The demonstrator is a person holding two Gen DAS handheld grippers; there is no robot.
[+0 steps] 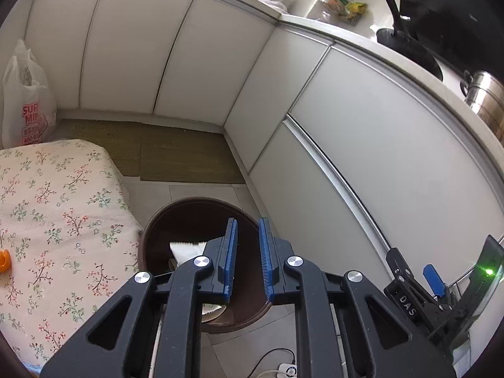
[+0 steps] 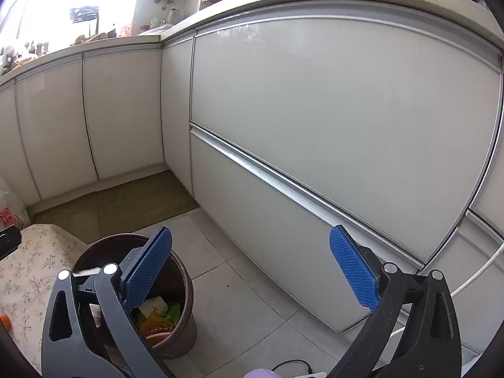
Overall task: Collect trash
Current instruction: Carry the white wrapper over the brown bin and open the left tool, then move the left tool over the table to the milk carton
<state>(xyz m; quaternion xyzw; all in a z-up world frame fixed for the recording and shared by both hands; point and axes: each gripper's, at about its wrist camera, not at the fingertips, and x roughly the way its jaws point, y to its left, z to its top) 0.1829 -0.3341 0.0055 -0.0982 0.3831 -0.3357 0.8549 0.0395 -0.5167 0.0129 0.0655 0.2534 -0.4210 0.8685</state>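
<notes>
A round brown trash bin (image 1: 189, 203) stands on the tiled floor between a floral-covered surface and the white cabinets. It holds a white wrapper (image 1: 186, 250), and the right wrist view shows green and yellow packets (image 2: 159, 312) inside it. My left gripper (image 1: 247, 230) hangs over the bin, its blue pads a narrow gap apart with nothing between them. My right gripper (image 2: 250, 252) stands wide open and empty, its left finger over the bin (image 2: 187, 286) and its right finger in front of the cabinet drawers. One of its blue pads (image 1: 433, 278) shows at the lower right of the left wrist view.
A floral cloth (image 1: 56, 208) covers a low surface to the left, with an orange object (image 1: 4, 261) on it. A white plastic bag (image 1: 25, 107) stands in the corner by a green mat (image 1: 176, 154). Cables (image 1: 277, 362) lie on the floor. A pan (image 1: 406, 44) and a pot (image 1: 485, 94) sit on the counter.
</notes>
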